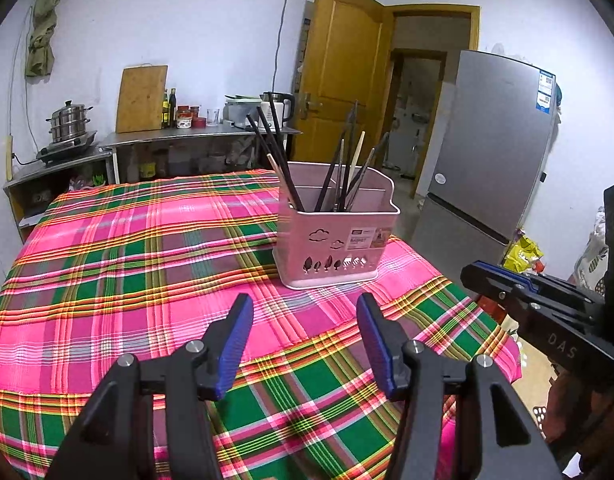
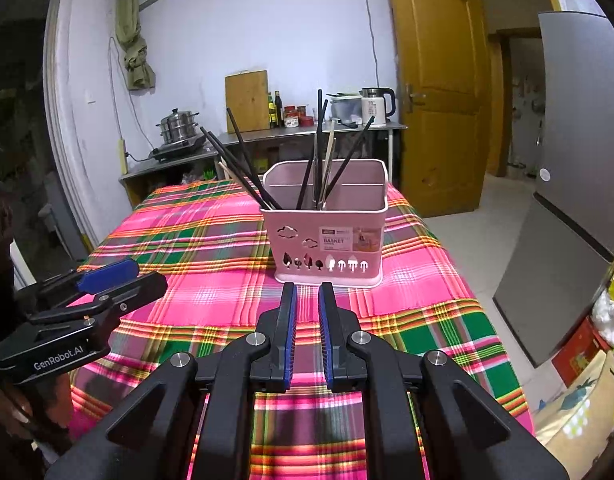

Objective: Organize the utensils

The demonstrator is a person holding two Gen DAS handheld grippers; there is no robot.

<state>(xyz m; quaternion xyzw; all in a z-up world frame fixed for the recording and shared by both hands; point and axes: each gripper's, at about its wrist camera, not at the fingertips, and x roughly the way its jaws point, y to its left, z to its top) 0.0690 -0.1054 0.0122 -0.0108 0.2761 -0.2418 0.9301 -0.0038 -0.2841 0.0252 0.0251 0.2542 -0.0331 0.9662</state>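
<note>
- My left gripper (image 1: 305, 334) hovers over the plaid cloth (image 1: 127, 264), its blue pads spread wide with nothing between them.
- My right gripper (image 2: 307, 312) has its pads nearly together, a thin gap left, and nothing held; it points at the basket's front wall.
- The pink basket (image 2: 327, 240) stands upright on the cloth at 12 o'clock from my right gripper, and at about 1 o'clock from my left one, well apart from both.
- A divider splits the basket; the utensils sit in the near compartment.
- The dark chopsticks (image 2: 243, 160) at the left corner lean out toward 11 o'clock, long axes tilted, tips up and butts down inside.
- The middle bunch (image 2: 321, 152) stands near upright, fanning slightly; one dark stick leans toward 1 o'clock.
- A pale stick (image 1: 357, 156) among them points almost straight up.
- Behind the table, a counter (image 1: 195, 134) carries a cutting board, bottles and a kettle; a fridge (image 1: 495, 152) stands at 2 o'clock.
</note>
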